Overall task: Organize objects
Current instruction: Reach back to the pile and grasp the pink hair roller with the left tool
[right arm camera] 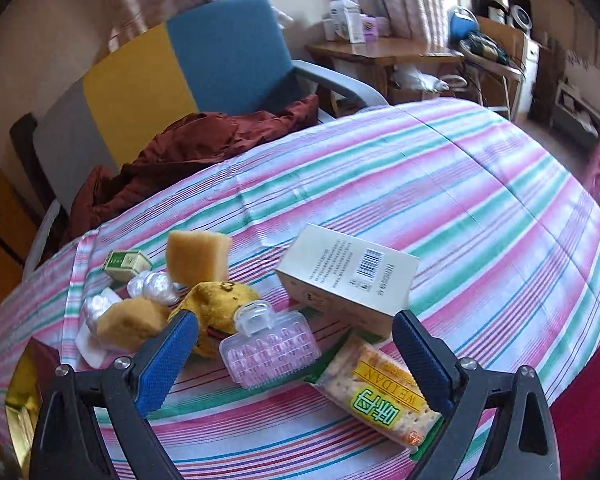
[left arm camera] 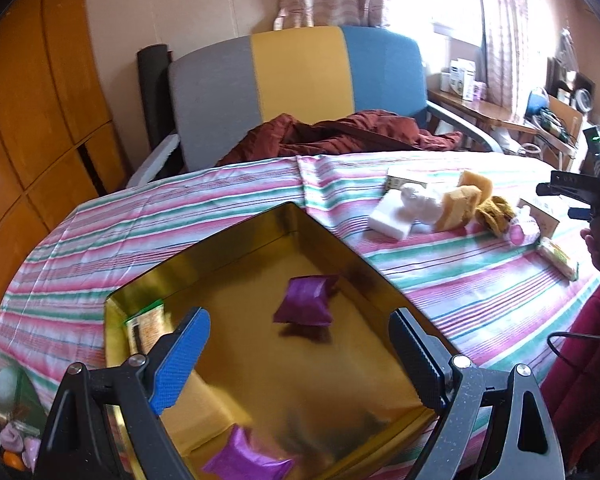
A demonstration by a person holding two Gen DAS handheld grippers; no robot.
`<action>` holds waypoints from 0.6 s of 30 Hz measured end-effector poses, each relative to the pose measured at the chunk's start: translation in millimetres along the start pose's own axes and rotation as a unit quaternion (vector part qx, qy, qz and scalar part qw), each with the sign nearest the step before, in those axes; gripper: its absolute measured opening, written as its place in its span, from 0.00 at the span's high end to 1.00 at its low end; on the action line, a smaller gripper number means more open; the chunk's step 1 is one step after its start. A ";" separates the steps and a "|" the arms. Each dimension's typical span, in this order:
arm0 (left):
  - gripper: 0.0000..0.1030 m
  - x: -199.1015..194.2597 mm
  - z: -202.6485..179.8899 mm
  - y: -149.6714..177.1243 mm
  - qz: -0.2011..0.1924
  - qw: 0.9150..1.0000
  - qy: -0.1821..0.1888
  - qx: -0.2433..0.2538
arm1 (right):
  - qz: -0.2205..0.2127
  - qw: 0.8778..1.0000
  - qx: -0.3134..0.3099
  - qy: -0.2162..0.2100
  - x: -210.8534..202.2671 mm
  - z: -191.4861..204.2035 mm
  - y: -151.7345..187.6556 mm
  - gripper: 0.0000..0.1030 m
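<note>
My left gripper (left arm camera: pixel 300 344) is open and empty above a gold tin box (left arm camera: pixel 236 248) on the striped cloth. A purple pouch (left arm camera: pixel 306 300) appears in mid-air just above the box floor; a second purple pouch (left arm camera: pixel 246 458) and a green snack packet (left arm camera: pixel 146 326) lie in the box. My right gripper (right arm camera: pixel 296 344) is open and empty over a pink plastic brush (right arm camera: pixel 270 350) and a cracker packet (right arm camera: pixel 380 396). A pile of yellow sponges (right arm camera: pixel 198 256), a yellow plush (right arm camera: pixel 216 304), white bundles (right arm camera: pixel 152 286) and a beige box (right arm camera: pixel 348 276) lies beyond.
A grey, yellow and blue chair (left arm camera: pixel 300 84) with a maroon jacket (left arm camera: pixel 340 132) stands behind the table. A wooden wardrobe (left arm camera: pixel 32 100) is at the left and a cluttered wooden desk (right arm camera: pixel 380 52) under the window. A small green box (right arm camera: pixel 126 264) lies by the pile.
</note>
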State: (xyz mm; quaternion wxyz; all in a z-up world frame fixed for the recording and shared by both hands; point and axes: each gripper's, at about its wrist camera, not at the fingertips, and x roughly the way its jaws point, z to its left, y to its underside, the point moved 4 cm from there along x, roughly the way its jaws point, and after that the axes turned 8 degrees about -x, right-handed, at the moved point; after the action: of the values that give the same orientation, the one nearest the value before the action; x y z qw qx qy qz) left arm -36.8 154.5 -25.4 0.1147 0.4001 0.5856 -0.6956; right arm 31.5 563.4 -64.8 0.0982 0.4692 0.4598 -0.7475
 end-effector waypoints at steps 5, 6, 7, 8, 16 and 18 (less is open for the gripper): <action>0.11 8.3 -31.9 -9.5 0.005 0.999 0.035 0.026 | 0.006 0.996 0.087 0.002 3.9 -35.7 1.7 0.03; 0.11 9.9 -38.0 -11.9 0.004 0.999 0.041 0.031 | 0.008 0.994 0.104 0.001 4.6 -42.3 3.1 0.03; 0.11 12.3 -45.4 -14.1 0.005 0.998 0.051 0.038 | 0.009 0.993 0.118 -0.001 5.1 -46.7 4.3 0.03; 0.11 15.3 -52.9 -16.3 0.008 0.997 0.063 0.044 | 0.009 0.991 0.134 -0.003 4.9 -52.6 5.7 0.03; 0.15 49.5 -111.3 -31.1 0.034 0.988 0.131 0.079 | 0.013 0.986 0.165 -0.011 7.0 -62.7 7.5 0.03; 0.20 63.1 -129.2 -32.9 0.048 0.983 0.150 0.089 | 0.013 0.986 0.165 -0.016 6.8 -61.7 7.8 0.03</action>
State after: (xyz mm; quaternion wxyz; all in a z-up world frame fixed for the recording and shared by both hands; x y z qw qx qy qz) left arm -44.1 300.5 -44.4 0.0220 0.5362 0.5120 -0.6707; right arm 70.1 609.0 -83.3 0.0366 0.4729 0.3218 -0.8194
